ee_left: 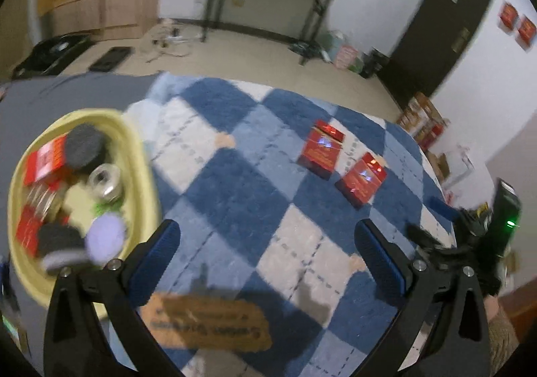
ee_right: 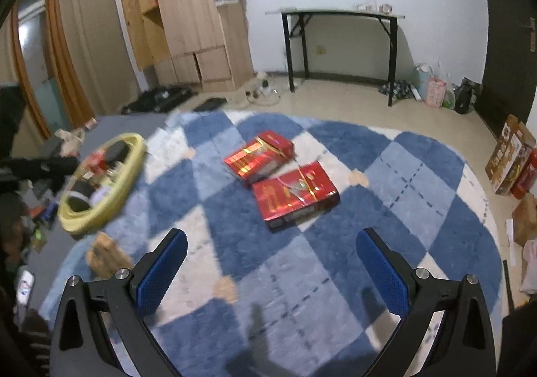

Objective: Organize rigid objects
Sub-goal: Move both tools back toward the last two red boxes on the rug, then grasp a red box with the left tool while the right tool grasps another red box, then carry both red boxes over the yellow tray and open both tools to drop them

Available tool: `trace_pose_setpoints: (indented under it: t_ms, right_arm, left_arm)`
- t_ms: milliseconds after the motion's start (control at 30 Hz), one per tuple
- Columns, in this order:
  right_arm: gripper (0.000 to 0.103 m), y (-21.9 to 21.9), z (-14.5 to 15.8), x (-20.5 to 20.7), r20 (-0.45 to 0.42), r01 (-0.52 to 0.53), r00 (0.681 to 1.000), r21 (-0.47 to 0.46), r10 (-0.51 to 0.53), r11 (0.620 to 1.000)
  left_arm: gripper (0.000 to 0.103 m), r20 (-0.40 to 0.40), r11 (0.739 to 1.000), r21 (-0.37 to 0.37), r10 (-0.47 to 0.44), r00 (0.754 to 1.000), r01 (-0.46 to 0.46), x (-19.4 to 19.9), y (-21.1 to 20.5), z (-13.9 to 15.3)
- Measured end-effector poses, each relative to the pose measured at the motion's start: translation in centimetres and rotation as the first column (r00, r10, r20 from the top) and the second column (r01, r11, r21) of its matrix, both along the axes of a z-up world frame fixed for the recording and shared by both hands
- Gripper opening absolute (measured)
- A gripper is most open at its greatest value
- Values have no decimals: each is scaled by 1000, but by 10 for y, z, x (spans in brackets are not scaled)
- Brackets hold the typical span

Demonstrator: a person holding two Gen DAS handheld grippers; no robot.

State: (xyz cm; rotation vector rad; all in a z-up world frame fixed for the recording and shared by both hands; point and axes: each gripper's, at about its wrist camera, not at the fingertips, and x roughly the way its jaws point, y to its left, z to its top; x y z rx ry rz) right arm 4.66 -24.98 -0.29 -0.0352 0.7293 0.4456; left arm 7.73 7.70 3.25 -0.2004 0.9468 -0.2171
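Two red boxes lie side by side on a blue and white checked rug (ee_right: 335, 263): the farther red box (ee_right: 259, 154) (ee_left: 321, 149) and the nearer red box (ee_right: 294, 194) (ee_left: 361, 177). A yellow basket (ee_left: 141, 155) (ee_right: 131, 159) at the rug's left edge holds red boxes, black round lids, a shiny roll and a purple disc. My left gripper (ee_left: 268, 259) hangs open over the rug, right of the basket, with nothing between its fingers. My right gripper (ee_right: 272, 263) is open too, just short of the nearer box. In the left wrist view the other gripper's black body (ee_left: 470, 243) shows at the right.
A brown leather label (ee_left: 208, 323) (ee_right: 104, 256) is sewn on the rug's near edge. Grey bedding (ee_left: 67, 92) lies left of the rug. Beyond are a wooden wardrobe (ee_right: 198, 18), a black-legged table (ee_right: 339, 41), a dark door (ee_left: 446, 24) and cartons (ee_right: 510, 159) on the floor.
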Motion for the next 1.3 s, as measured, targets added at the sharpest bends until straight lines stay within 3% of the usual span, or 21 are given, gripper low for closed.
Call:
trace_pose_setpoints:
  t_ms: [167,267,367,500,633,800,900,1000,1067,1100,1300]
  right_arm:
    - [103,16,-29,44,38,-22,999,-3,22,1000]
    - [103,24,-42,67,35,-31,999,2,31,1000]
    - [103,32,-56,83,41,-56,998,-21,57,998]
    - [103,40,-73,97,32,-86,996,-37,87,996]
    - [103,46,-85,115,-8,-97,995,-43,96,994]
    - [103,54,-91,124,-12,-102,995,-69,102,992]
    - [103,59,-94,133,-18,-107,994,-89,106,990]
    - [103,60,-96,139,-15,-118,993,-81,117,990]
    - [103,60,-98,142,-12,-119,993,-76,118,990]
    - [103,61,-98,142,-8,-119,993,-77,119,990]
    - [99,63,-98,135,9,-128,992,-70,129,989]
  left_arm:
    - [103,-40,996,57,-67,997,69,56,-45,-8]
    - [103,-73,993,36,-107,992,110,95,-74,-21]
    - [103,-102,981,89,-166,981,175,130,-95,-41]
    - [103,-158,959,67,-261,952,274,162,-106,-61]
    - [103,-173,936,107,-314,934,334,171,-119,-74]
    - [103,-213,934,125,-303,929,333,178,-124,-95]
    - [101,-194,939,127,-291,937,318,176,-124,-97]
    - [85,-177,948,138,-263,949,288,175,-122,-99]
    - [63,-163,949,156,-248,955,273,173,-122,-98]
    - [59,-155,951,149,-250,956,272,172,-122,-97]
    - [59,-148,952,166,-233,961,256,157,-114,-91]
